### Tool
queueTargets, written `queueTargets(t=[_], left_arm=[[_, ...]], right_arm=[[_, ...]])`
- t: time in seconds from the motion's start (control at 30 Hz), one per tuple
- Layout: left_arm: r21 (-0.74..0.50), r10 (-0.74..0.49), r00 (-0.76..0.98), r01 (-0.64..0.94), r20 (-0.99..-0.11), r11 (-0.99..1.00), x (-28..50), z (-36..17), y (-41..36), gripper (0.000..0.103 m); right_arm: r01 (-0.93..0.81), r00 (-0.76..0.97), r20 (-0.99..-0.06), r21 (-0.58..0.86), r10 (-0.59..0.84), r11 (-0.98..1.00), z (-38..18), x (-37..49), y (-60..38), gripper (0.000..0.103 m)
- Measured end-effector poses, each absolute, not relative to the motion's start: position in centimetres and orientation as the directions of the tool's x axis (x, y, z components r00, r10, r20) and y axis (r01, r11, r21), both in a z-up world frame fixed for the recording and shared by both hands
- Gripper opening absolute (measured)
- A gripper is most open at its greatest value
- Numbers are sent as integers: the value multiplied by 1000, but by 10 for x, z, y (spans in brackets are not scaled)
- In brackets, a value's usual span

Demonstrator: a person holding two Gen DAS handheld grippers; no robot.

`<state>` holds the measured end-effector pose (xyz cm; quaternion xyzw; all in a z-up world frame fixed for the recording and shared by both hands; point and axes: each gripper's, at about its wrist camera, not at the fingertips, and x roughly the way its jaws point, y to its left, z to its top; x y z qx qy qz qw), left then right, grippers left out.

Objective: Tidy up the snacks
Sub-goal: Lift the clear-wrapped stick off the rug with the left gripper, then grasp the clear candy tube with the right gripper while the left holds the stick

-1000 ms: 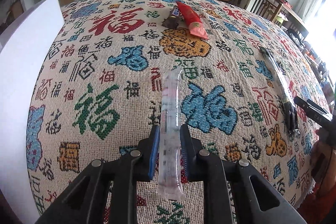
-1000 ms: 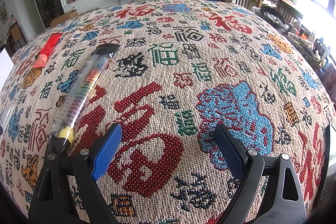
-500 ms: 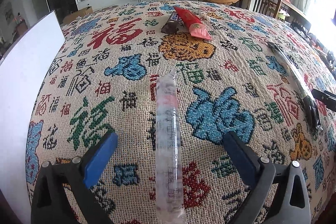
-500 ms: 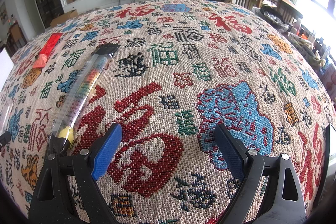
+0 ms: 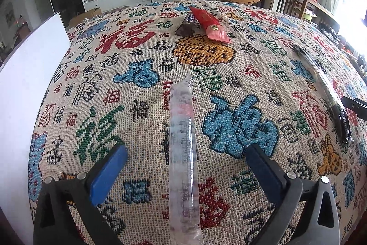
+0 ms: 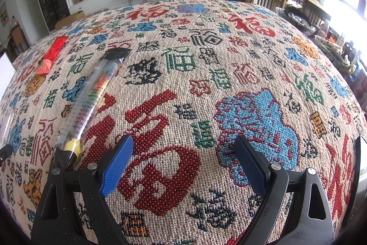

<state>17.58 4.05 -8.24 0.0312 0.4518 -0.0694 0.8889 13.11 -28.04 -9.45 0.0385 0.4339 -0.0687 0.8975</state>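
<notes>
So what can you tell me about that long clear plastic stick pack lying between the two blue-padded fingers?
The long clear plastic stick pack is a slim, see-through sleeve with faint red and dark print and a crimped, pointed far end. It lies flat on the woven cloth with coloured characters, running straight away from the camera. The left gripper stands wide open around it, and neither blue pad touches it. Its near end runs out of view.

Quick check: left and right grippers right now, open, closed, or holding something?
Left gripper: open, holding nothing; the clear snack stick lies on the cloth between its fingers, untouched.
Right gripper: open, empty.
</notes>
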Motion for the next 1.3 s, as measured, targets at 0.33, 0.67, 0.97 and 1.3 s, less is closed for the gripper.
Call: queueTargets(t=[0.33, 0.67, 0.97, 1.3], left_arm=[[-7, -95, 583, 152, -807, 988, 176, -83, 41, 103], [-10, -98, 582, 152, -807, 988, 176, -83, 41, 103], [-23, -126, 556, 189, -821, 982, 179, -81, 42, 103], [-221, -279, 386, 188, -880, 957, 191, -66, 78, 95]], right_arm=[[156, 614, -784, 10, -89, 988, -94, 130, -281, 92], [145, 612, -787, 24, -71, 989, -97, 133, -277, 95], [167, 473, -832, 407, 289, 898, -67, 174, -280, 94], [108, 223, -948, 254, 225, 961, -89, 238, -195, 94]])
